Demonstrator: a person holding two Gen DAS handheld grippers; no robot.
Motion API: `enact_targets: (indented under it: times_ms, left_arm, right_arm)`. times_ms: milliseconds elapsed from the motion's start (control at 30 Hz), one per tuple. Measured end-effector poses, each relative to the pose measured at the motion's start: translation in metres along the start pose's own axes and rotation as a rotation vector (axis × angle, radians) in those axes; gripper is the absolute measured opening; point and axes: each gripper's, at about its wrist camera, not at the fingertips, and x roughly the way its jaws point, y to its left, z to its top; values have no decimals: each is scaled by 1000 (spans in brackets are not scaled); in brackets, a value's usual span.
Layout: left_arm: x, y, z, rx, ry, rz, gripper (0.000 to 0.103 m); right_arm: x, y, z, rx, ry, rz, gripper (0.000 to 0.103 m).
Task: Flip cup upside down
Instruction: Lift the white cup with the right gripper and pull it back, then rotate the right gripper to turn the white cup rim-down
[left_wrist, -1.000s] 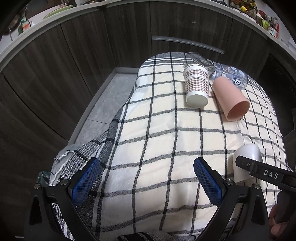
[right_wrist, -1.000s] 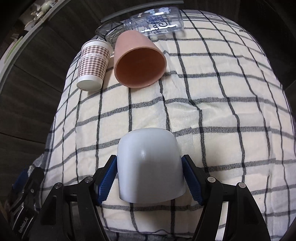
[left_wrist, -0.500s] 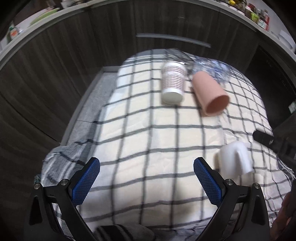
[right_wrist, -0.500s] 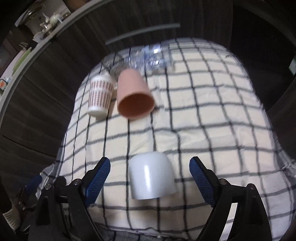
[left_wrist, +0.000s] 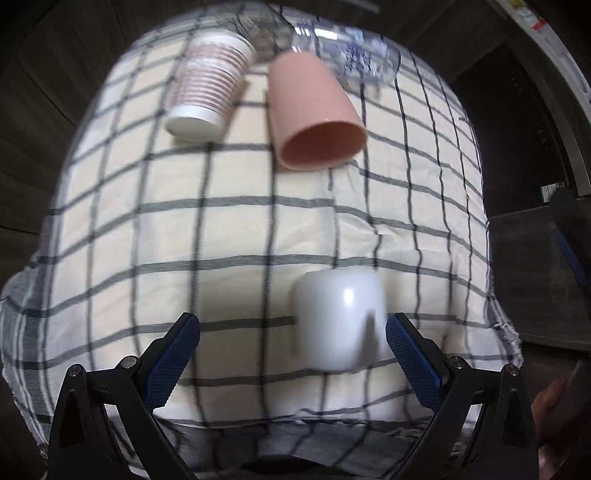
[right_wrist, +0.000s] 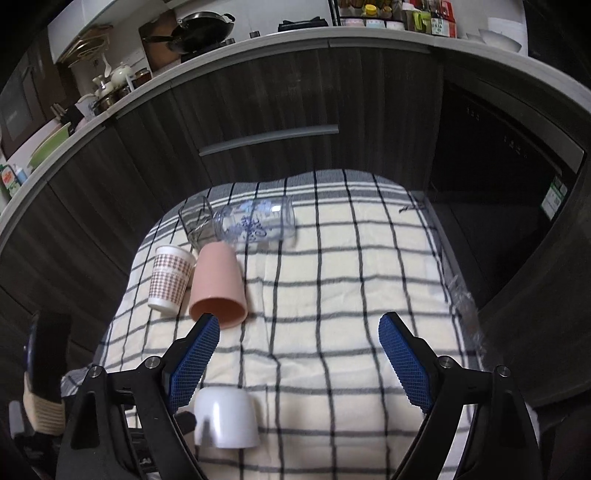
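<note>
A white cup (left_wrist: 340, 317) stands upside down on the checked cloth (left_wrist: 229, 229), near the front edge; it also shows in the right wrist view (right_wrist: 225, 417). My left gripper (left_wrist: 291, 354) is open, low over the cloth, and the cup sits just inside its right finger. My right gripper (right_wrist: 299, 358) is open and empty, raised above the cloth, with the white cup below its left finger.
A pink cup (left_wrist: 314, 118) (right_wrist: 218, 284) and a patterned paper cup (left_wrist: 210, 92) (right_wrist: 170, 280) lie on their sides at the back. A clear printed glass (right_wrist: 255, 223) and a clear tumbler (right_wrist: 195, 219) lie behind them. Dark cabinets (right_wrist: 258, 110) stand beyond.
My right gripper opened, let go of the white cup and pulled up and back. My left gripper moved right and forward, so the cup now sits between its fingers.
</note>
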Motion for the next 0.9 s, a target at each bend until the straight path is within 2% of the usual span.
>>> enact_targets:
  times_ms: [100, 233, 400, 500, 567, 633, 900]
  left_arm:
    - [14, -10, 16, -10, 92, 13, 99]
    - [32, -20, 30, -8, 201, 68, 95]
    - [52, -31, 38, -26, 269, 115, 92]
    - [66, -36, 37, -34, 310, 124, 84]
    - [73, -38, 37, -38, 331, 129, 72]
    - [77, -38, 37, -40, 342, 127, 67]
    - [74, -43, 37, -20, 319, 137, 66]
  right_arm:
    - [-1, -5, 10, -9, -26, 4, 89]
    - [8, -16, 20, -1, -17, 14, 91]
    - [24, -25, 23, -12, -2, -17, 91]
    - [31, -32, 23, -16, -13, -49, 91]
    - [33, -37, 23, -16, -40, -67, 91]
    - [35, -41, 23, -3, -51, -66, 91]
    - [46, -50, 20, 34, -40, -26, 91]
